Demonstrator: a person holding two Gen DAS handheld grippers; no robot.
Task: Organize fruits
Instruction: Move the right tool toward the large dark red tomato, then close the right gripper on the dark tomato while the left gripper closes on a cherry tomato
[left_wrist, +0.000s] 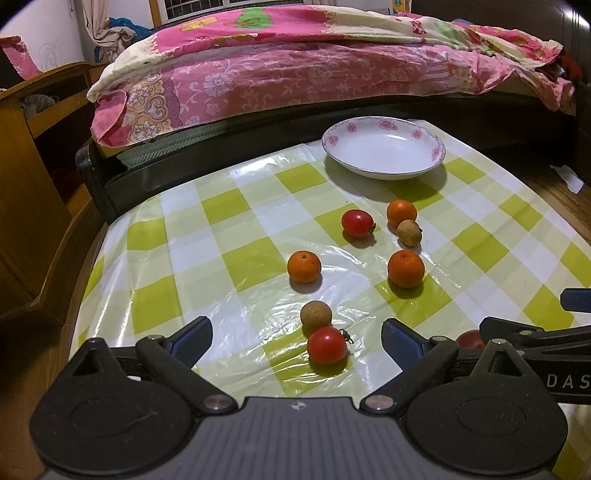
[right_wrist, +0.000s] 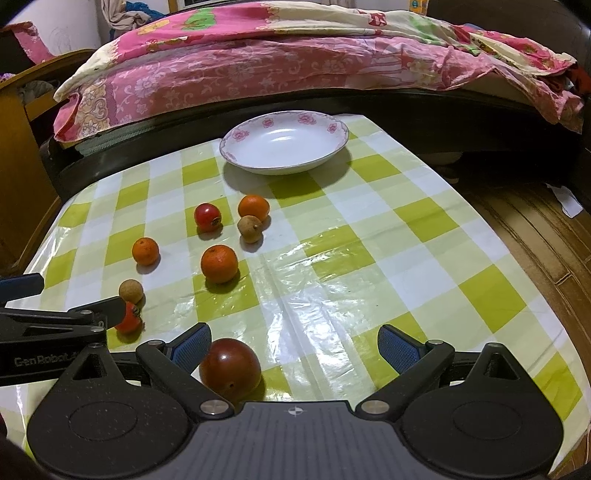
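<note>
Left gripper (left_wrist: 296, 334) low over the table, level, jaws spread wide, nothing between the blue pads (left_wrist: 192, 338). Right gripper (right_wrist: 294, 347) alongside at much the same height, jaws likewise wide apart, gripping nothing. Each visible in the other's view: right gripper's fingers at the left view's right edge, left gripper's at the right view's left edge.

Handheld tongs: black housing, blue finger pads

Left tongs (left_wrist: 296, 334) and right tongs (right_wrist: 294, 341): ribbed grey centre plate, silver pivot screws, blue textured pads (right_wrist: 192, 347), white lettering on the arm.
</note>
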